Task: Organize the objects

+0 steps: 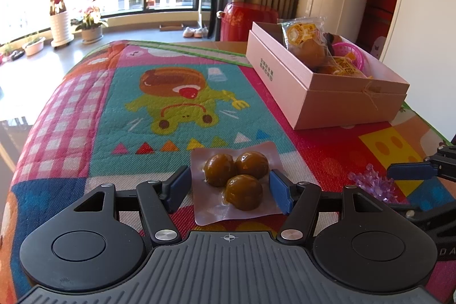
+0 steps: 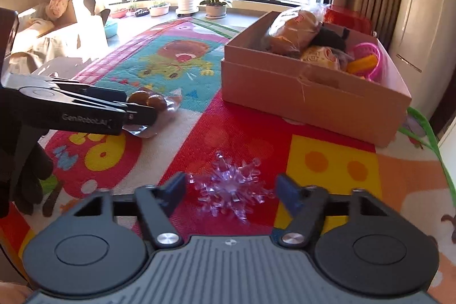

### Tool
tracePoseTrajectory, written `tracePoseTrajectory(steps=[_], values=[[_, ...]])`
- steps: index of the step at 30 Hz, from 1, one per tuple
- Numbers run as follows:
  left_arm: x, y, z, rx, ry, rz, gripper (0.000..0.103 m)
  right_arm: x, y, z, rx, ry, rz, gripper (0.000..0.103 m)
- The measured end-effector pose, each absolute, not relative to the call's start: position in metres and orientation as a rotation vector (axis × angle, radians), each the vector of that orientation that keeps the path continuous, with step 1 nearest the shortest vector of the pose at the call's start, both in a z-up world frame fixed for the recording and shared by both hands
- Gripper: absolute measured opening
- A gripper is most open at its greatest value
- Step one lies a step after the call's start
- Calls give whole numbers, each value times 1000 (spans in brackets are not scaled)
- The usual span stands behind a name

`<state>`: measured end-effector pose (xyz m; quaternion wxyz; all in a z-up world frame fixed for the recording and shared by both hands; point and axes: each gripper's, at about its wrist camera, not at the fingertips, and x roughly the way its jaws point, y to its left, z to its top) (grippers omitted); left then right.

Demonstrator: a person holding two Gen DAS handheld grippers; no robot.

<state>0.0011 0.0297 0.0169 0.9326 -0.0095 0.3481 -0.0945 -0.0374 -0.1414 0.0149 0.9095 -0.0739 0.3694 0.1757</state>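
Both tongs angle downward; left tongs [image 1: 228, 188] grip the sealed food pack [image 1: 236, 181] (three brown balls); right tongs [image 2: 230, 190] straddle a purple crystal snowflake [image 2: 230, 188] — pads apart from it; bright cartoon mat [image 1: 142, 104] covers the desk.

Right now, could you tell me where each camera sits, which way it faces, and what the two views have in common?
Left wrist: on the left gripper, looking forward and down at the packet of brown balls between its blue pads; the right gripper's fingertip shows at the right edge.
Right wrist: on the right gripper, looking down at the clear snowflake ornament between its pads; the other gripper and a black-gloved hand show at left.
Shared: packet, ornament, cardboard box, colourful mat, window.
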Motion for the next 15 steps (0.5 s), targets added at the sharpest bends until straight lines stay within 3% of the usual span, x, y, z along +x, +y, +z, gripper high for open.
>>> tracePoseTrajectory(steps=[7, 15], values=[[-2, 29, 16, -17, 688, -168, 58, -41, -143, 19, -166, 749, 345, 62], [-11, 28, 22, -32, 715, -233, 57, -47, -160, 36, -160, 693, 300, 62]])
